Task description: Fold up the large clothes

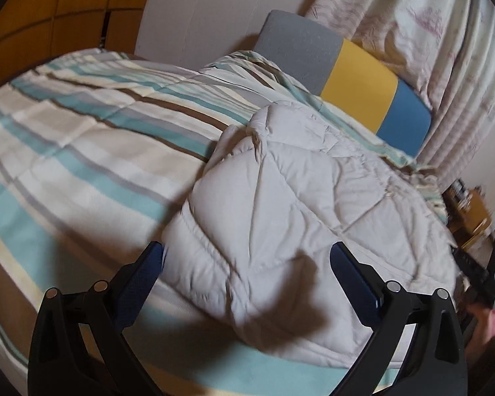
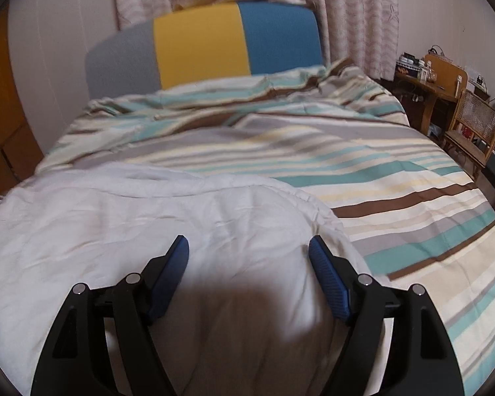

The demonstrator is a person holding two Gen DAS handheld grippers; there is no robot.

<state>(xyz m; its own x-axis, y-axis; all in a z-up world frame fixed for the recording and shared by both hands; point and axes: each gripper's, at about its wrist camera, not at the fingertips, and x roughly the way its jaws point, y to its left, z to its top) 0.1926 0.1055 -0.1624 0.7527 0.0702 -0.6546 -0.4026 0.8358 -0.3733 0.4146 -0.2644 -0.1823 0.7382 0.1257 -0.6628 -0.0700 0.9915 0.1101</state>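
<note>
The quilt (image 1: 280, 204), a pale padded piece stitched in diamonds, lies bunched on the bed (image 1: 82, 138), on top of a striped cover. It is already doubled over at least once, to judge by its thick rounded edges, but it is lumpy and not square.

The left hand-held gripper (image 1: 247, 257) hovers just above the near end of the quilt with its fingers spread wide and nothing between them; the quilt stretches away ahead of it and to its right. The right hand-held gripper (image 2: 249, 250) is likewise wide open and empty, with the quilt (image 2: 148, 214) directly under and ahead of it and bare striped cover off to its right.

The step in hand looks like taking hold for the next fold. To do it well, each hand-held gripper should come down on a real corner or edge, not on the puffy middle, and bite through all the layers so none slips out. The two grips should sit on matching ends of one edge, so the fold lifts evenly. Padding this thick will likely spring back, so the folded half wants laying down flat and pressing before release.

Beyond the quilt stands a headboard (image 2: 201, 46) in grey, yellow and blue, with curtains (image 2: 346, 16) behind.
</note>
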